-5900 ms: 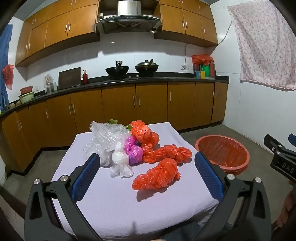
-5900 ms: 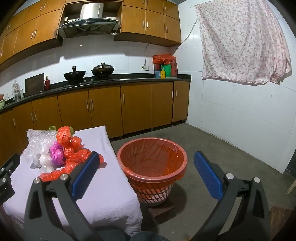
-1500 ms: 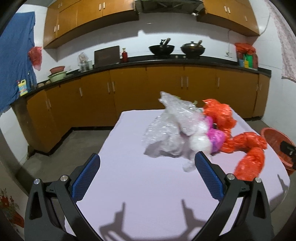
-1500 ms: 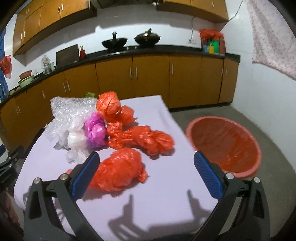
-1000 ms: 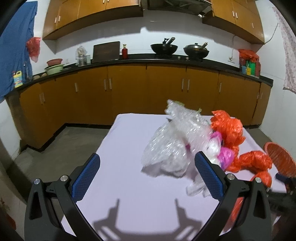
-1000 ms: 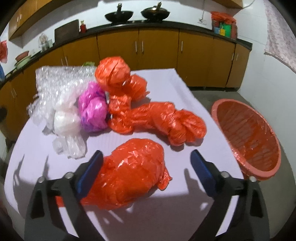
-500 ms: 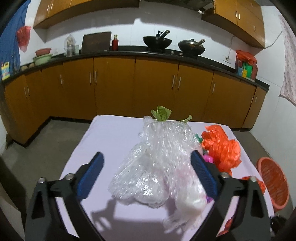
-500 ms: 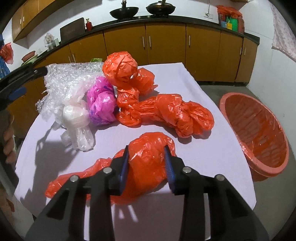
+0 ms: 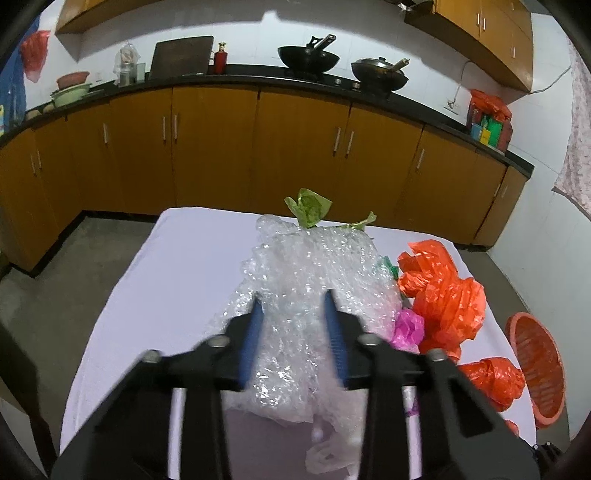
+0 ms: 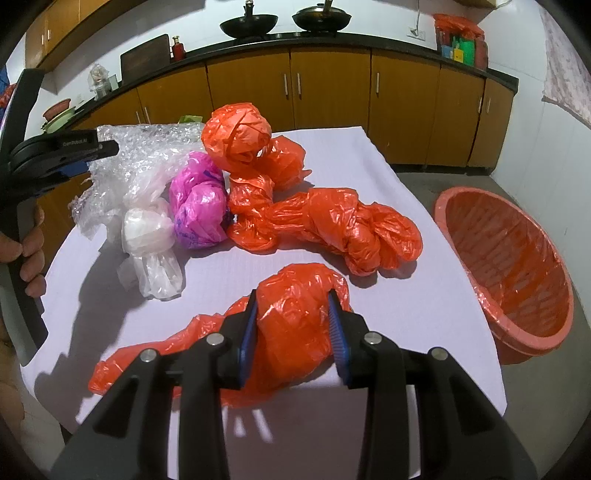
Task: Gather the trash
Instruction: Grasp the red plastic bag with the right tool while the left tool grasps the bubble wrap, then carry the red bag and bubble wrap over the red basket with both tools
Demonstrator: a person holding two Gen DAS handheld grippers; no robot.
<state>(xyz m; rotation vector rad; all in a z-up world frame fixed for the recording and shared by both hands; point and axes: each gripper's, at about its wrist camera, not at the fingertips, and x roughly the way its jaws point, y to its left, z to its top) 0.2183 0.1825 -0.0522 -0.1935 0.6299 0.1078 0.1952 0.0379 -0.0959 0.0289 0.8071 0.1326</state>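
The left tool was closing on the bubble wrap, apparently already pinching it. The right tool gripped the nearest orange bag on the table beside the basket.

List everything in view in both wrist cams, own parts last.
bubble wrap: 1, clear, table's left side, between the left jaws
orange bags: 3; knotted ball at the far side, long twisted one mid-table, near one between the right jaws
pink bag: 1, magenta, beside the bubble wrap
white bag: 1, translucent, in front of the pink bag
table: 1, lilac cloth
basket: 1, orange, liner inside, on the floor right of the table
woks: 2, black, on the counter
left gripper: black, blue pads, closing on the bubble wrap
right gripper: shut on the near orange bag
hand: holds the left gripper's handle
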